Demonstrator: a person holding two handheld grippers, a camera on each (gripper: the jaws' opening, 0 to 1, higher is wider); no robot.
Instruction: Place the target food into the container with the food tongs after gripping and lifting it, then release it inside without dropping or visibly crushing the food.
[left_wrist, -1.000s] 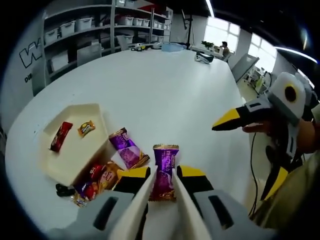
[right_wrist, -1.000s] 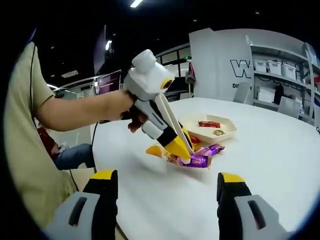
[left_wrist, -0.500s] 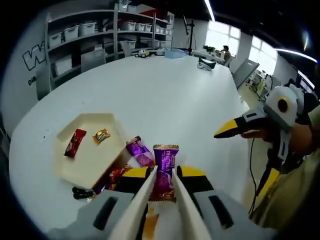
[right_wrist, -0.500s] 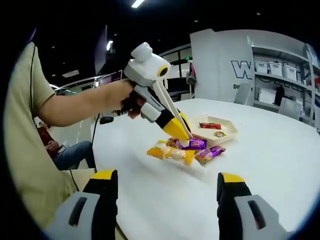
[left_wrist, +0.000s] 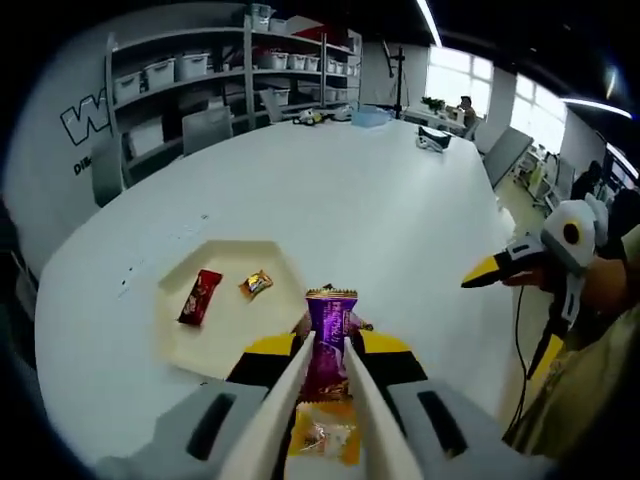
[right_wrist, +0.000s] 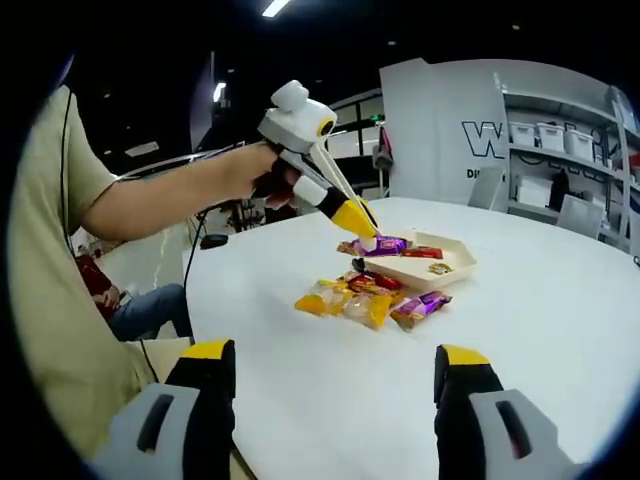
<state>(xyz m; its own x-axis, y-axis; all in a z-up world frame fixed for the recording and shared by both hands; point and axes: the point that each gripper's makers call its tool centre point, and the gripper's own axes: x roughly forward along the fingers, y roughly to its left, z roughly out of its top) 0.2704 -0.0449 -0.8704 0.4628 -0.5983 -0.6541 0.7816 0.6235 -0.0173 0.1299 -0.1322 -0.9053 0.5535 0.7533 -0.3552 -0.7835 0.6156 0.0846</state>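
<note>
Fingers, left: your left gripper (left_wrist: 325, 350) has its long pale tong blades pinched onto the purple foil-wrapped candy bar (left_wrist: 328, 335), which stands upright between the yellow-tipped pads with no squashing you can see.
Fingers, right: your right gripper (right_wrist: 335, 395) has its two yellow-tipped jaws spread wide apart, nothing between them.
Left hand pose: in the right gripper view your bare forearm reaches out from the beige sleeve (right_wrist: 55, 300), hand (right_wrist: 262, 180) wrapped round the white handle, tongs angled down and forward toward the tray.
Right hand pose: in the left gripper view it's held off past the table's edge, tip pointing in toward the table, well apart from the food.
Candy position: right gripper view puts the purple bar up in the air, just over the near rim of the cream hexagonal plastic tray (right_wrist: 425, 273); it isn't touching the tray.
Tray contents: a red-wrapped bar (left_wrist: 200, 297) and a small gold-wrapped sweet (left_wrist: 256, 284), lying apart from each other on the tray floor.
Loose pile: yellow, red and purple snack packets (right_wrist: 365, 298) heaped on the round white table (left_wrist: 350, 200), just beside the tray's near side.
Background: grey shelving with white bins (left_wrist: 200, 80) behind the table.
</note>
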